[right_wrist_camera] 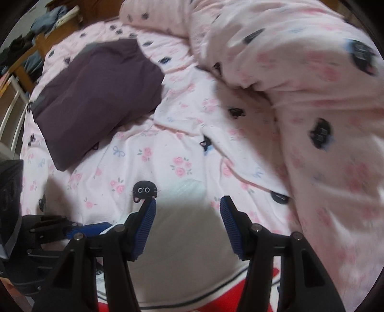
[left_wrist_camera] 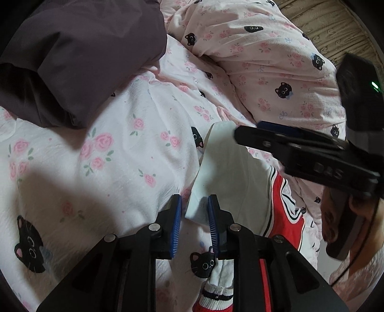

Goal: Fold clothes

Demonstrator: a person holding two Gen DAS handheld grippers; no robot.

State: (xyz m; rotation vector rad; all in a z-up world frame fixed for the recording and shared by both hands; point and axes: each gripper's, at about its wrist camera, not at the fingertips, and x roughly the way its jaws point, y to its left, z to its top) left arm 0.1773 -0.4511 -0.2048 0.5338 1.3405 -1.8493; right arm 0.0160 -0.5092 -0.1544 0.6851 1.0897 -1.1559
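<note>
On the bed's pink cat-and-rose print sheet (left_wrist_camera: pixel 115 153), the white garment with red and black trim (left_wrist_camera: pixel 235 182) lies flat, left tongs (left_wrist_camera: pixel 194 213) slightly apart straddling its folded edge without clamping, right tongs (right_wrist_camera: pixel 188 213) wide apart above it, folded dark purple garment (right_wrist_camera: pixel 96 96) nearby.

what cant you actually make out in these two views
- White and red garment: full shape; left wrist view, right gripper and frame edge cover it.
- Left gripper: whether pads press the cloth edge.
- Duvet: print, motion-blurred, right wrist view.
- Clutter: too small, top-left edge.
</note>
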